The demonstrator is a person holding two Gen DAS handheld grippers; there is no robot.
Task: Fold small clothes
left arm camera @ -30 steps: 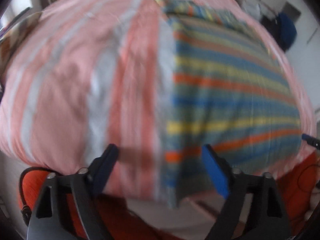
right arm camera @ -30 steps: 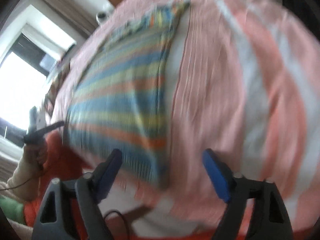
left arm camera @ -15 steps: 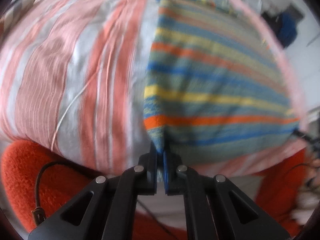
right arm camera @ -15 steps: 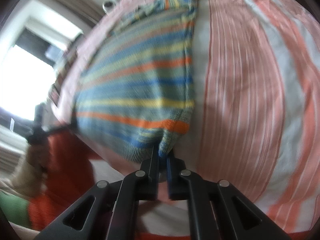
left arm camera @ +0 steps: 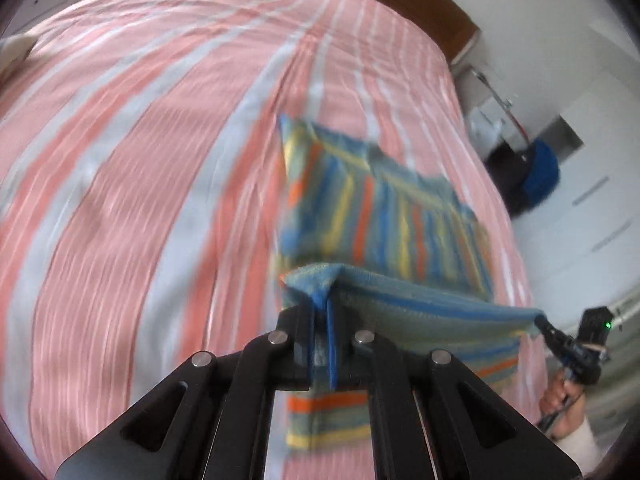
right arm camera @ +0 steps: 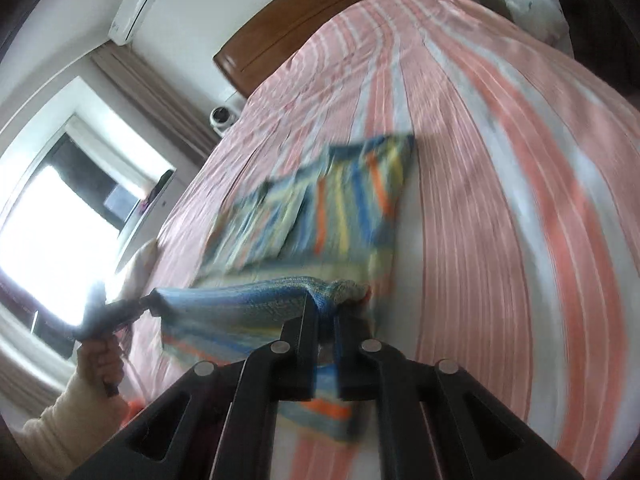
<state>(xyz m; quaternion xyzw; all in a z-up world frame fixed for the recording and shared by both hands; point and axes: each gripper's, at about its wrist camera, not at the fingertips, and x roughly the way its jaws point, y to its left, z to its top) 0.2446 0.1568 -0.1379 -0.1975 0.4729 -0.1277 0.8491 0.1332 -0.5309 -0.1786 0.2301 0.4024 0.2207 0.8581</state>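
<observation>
Striped garment on bed, near hem pinched by both closed grippers, L & R, mid first fold; next needed hem carried over to far edge & released

The small garment is a knitted piece striped in blue, grey-green, yellow and orange, with a narrow blue band along its edge. Its near hem is raised off the bed and stretched into a taut line between two pinched corners, one at each end, so the edge runs roughly level across both views. Below that lifted edge a short length hangs down, its orange and yellow stripes lying crosswise. The far part lies flat on the pink-and-white striped bedspread, its stripes running away from the raised hem, one far corner pointing toward the headboard. The cloth is blurred.
</observation>
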